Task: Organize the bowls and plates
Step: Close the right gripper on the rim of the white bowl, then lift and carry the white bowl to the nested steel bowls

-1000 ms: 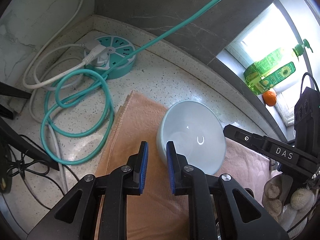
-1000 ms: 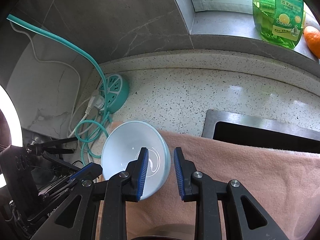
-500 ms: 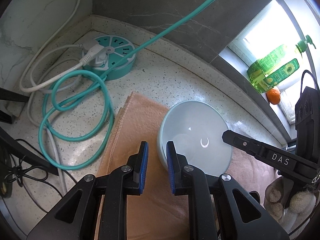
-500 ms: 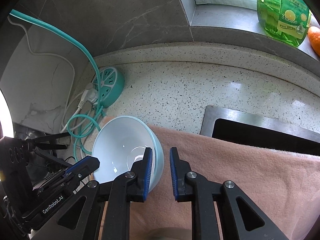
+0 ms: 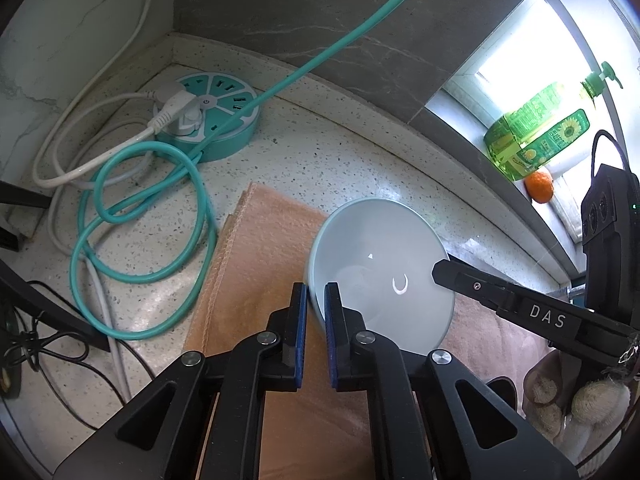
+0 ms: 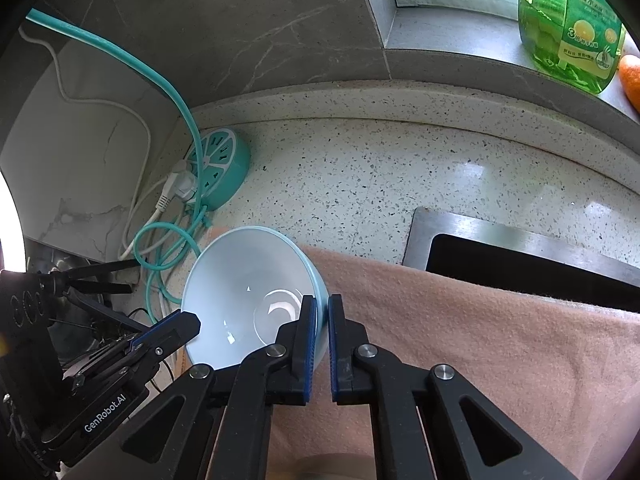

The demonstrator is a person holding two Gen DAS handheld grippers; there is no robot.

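Observation:
A pale blue bowl (image 5: 380,264) sits over a pink towel (image 5: 264,248) on the speckled counter. My left gripper (image 5: 316,296) is shut on the bowl's near left rim, one finger inside, one outside. My right gripper (image 6: 322,308) is shut on the opposite rim of the same bowl (image 6: 244,280). The right gripper's fingers (image 5: 480,284) show across the bowl in the left wrist view. The left gripper's fingers (image 6: 176,328) show at the bowl's left edge in the right wrist view. The bowl is tilted and empty.
A teal round power strip (image 5: 208,120) with a white plug and coiled teal cable (image 5: 140,208) lies at the back left. A sink (image 6: 520,256) is to the right. A green soap bottle (image 6: 572,24) and an orange (image 5: 540,186) stand on the window sill.
Both grippers have closed on the bowl's rim, the right one from clearly open. The bowl has shifted slightly and looks more tilted.

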